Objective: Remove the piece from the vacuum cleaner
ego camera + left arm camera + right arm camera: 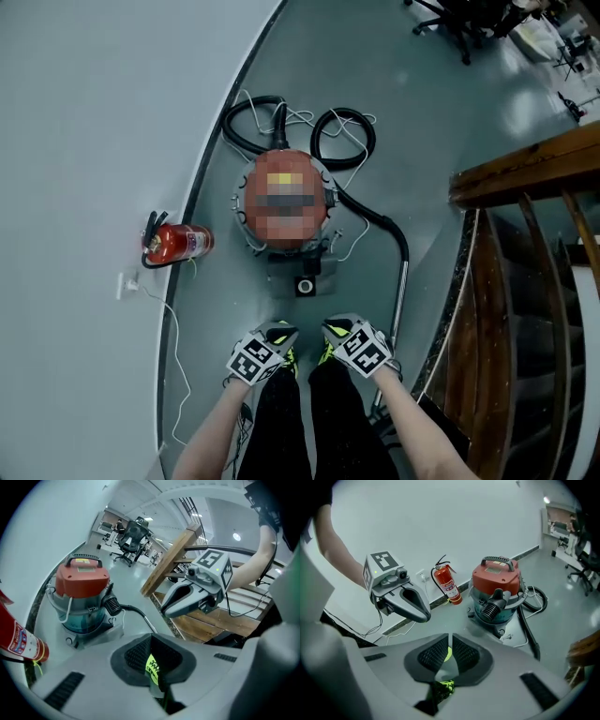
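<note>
The vacuum cleaner (286, 202) stands on the grey floor ahead of me; its red lid with a handle (496, 573) sits on a teal drum (82, 613). A black hose (345, 141) loops behind it and runs into a metal wand (399, 291) lying to its right. Both grippers hang low in front of the machine, clear of it. My left gripper (279, 334) (151, 654) has its pads together with nothing between them. My right gripper (337, 330) (450, 651) shows only a thin slit between its pads, also with nothing in it.
A red fire extinguisher (178, 244) lies by the curved white wall (84, 141) on the left. A wooden stair railing (525, 164) borders the right. White cable (173, 347) trails along the floor. Office chairs (464, 23) stand far back.
</note>
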{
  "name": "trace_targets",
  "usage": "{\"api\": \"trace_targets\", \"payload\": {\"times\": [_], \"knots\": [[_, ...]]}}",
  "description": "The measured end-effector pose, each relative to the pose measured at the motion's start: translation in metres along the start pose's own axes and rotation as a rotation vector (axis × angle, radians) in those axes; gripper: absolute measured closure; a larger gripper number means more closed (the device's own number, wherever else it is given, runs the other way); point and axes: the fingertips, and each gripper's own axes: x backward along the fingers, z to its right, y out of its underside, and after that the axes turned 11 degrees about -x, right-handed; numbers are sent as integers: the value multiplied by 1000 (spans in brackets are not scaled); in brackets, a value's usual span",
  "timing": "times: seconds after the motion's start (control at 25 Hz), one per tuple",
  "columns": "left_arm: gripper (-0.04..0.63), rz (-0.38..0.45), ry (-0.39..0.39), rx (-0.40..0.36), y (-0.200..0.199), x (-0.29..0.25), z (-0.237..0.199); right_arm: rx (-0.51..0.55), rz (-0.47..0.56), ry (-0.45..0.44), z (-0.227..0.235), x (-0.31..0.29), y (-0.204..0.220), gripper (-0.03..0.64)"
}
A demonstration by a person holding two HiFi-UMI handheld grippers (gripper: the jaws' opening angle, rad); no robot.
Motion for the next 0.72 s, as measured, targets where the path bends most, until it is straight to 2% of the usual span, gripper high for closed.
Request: {"api": "trace_targets", "payload": {"times": [0.12,0.28,0.44,0.72], "knots": [[584,-13,10,-21,-14,19,8,-28,26,5,-10,23,-10,578],[584,13,-16,-41,-45,39,5,-52,53,20,-12,49,-30,578],[584,28,-38,-99,-69,64,16,-82,86,28,-23,74,-43,578],[584,116,-57,-62,-99,103,26,-96,155,60,-45,105,-68,578]]}}
